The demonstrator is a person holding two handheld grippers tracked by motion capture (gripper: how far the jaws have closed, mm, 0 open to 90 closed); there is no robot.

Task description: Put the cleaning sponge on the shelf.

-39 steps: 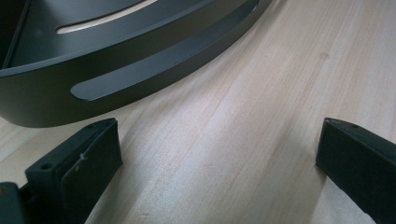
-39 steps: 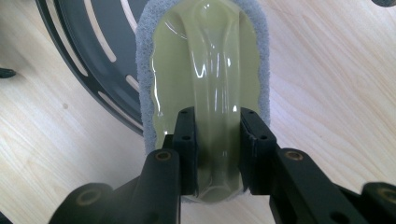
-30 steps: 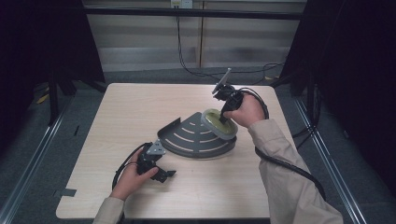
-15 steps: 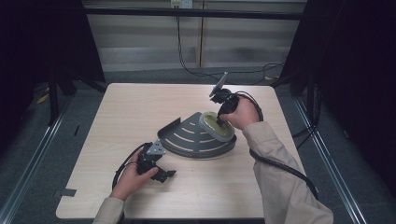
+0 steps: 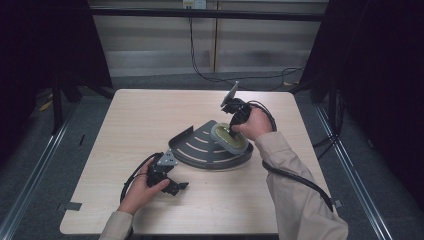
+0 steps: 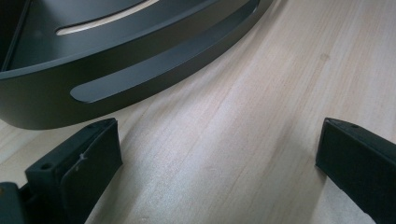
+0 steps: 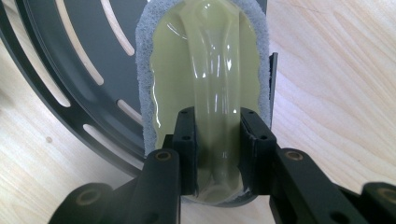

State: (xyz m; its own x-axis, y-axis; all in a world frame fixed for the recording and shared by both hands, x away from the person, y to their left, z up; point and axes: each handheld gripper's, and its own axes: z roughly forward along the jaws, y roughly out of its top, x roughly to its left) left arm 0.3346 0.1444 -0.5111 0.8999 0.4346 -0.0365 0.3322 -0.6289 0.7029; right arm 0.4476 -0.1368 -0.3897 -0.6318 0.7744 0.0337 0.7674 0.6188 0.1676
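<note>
A dark grey quarter-round slotted tray [image 5: 197, 150] sits mid-table. My right gripper [image 5: 231, 130] is shut on the raised handle of a yellow-green scrubber [image 5: 227, 137] with a grey pad, holding it low over the tray's right end. In the right gripper view the jaws [image 7: 218, 116] clamp the glossy handle [image 7: 215, 70] from both sides, and the grey pad edge [image 7: 142, 70] covers the tray's slots [image 7: 60, 60]. Whether the pad touches the tray I cannot tell. My left gripper [image 5: 176, 187] rests open on the table in front of the tray, nothing between its fingers [image 6: 79, 158]; the tray wall [image 6: 116, 79] lies just ahead.
The light wooden table [image 5: 140, 115] has bare room to the left of and behind the tray. Cables trail from both grippers, the right one [image 5: 295, 177] along the sleeve. Dark floor and metal rails [image 5: 40, 145] surround the table.
The right hand has come down and slightly toward the tray, bringing the scrubber lower over its right end. The left hand and gripper have stayed put.
</note>
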